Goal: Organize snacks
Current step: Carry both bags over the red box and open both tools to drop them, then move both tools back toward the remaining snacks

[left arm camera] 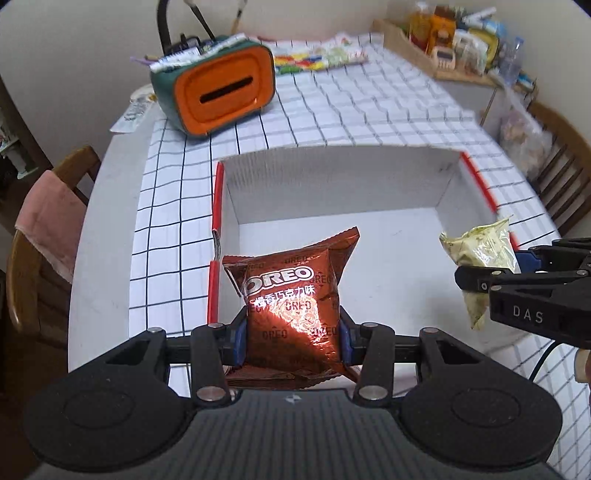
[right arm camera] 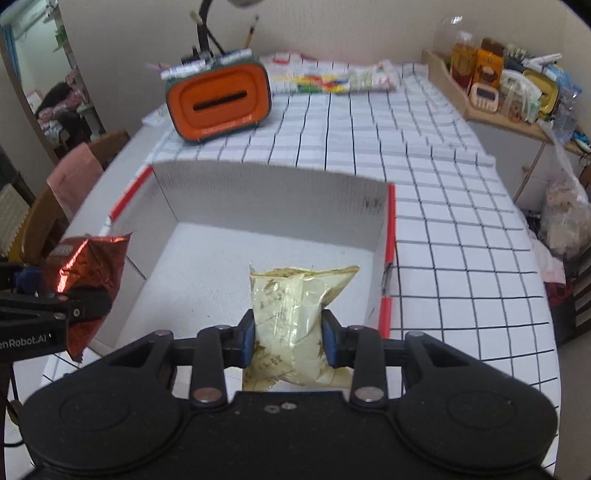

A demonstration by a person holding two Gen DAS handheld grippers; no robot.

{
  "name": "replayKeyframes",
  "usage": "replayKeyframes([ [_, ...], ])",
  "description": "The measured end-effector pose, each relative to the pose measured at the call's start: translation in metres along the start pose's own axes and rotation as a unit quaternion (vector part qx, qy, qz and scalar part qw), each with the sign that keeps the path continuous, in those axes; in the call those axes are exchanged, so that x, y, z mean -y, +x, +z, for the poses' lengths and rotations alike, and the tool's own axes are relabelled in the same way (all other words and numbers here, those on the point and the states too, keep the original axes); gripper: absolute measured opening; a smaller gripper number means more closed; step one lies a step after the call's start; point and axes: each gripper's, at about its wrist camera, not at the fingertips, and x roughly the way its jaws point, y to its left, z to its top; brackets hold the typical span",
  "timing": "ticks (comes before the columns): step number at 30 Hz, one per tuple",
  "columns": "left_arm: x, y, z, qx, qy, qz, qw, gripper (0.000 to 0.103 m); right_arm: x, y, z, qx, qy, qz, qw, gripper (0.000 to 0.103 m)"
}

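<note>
Left gripper (left arm camera: 291, 332) level, fingers clamped on Oreo packet (left arm camera: 291, 291) over white box (left arm camera: 332, 181), right gripper (right arm camera: 288, 332) alongside, fingers pinching pale snack bag (right arm camera: 295, 306)

Left gripper (left arm camera: 291, 334) and right gripper (right arm camera: 288, 332) side by side, jaws clamped

Beige walls (right arm camera: 332, 26) — wooden chairs (left arm camera: 33, 258)
</note>
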Motion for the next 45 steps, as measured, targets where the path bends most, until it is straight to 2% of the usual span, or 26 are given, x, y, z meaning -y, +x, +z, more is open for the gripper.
replayKeyframes([
  [6,0.003,0.033,0.008,-0.035,0.026,0.009,0.9990,0.044,-0.010,0.032,0.002,-0.044,-0.026,-0.020,0.999,0.035],
  [16,0.014,0.055,-0.002,-0.059,0.063,0.013,0.9962,0.046,-0.022,0.038,-0.005,-0.052,-0.050,-0.036,0.997,0.036],
  [18,0.014,0.053,-0.004,-0.052,0.066,0.012,0.9964,0.049,-0.020,0.034,-0.005,-0.047,-0.044,-0.033,0.997,0.039],
  [21,0.015,0.046,-0.005,-0.035,0.066,0.009,0.9972,0.059,-0.019,0.027,-0.007,-0.038,-0.037,-0.034,0.998,0.046],
  [24,0.013,0.037,-0.004,-0.022,0.060,-0.003,0.9979,0.059,-0.020,0.015,-0.009,-0.027,-0.027,-0.029,0.999,0.054],
  [26,0.010,0.029,-0.003,-0.012,0.052,-0.009,0.9985,0.060,-0.021,0.004,-0.011,-0.014,-0.022,-0.026,0.999,0.065],
  [28,0.008,0.019,-0.005,-0.002,0.050,-0.021,0.9985,0.062,-0.023,-0.007,-0.013,-0.003,-0.017,-0.022,1.000,0.071],
  [39,0.006,-0.036,-0.032,0.045,0.041,-0.027,0.9978,0.067,-0.035,-0.060,-0.030,0.035,-0.014,0.005,0.999,0.082],
  [45,0.011,-0.065,-0.052,0.065,0.028,-0.024,0.9972,0.068,-0.033,-0.085,-0.041,0.048,-0.011,0.039,0.998,0.088],
])
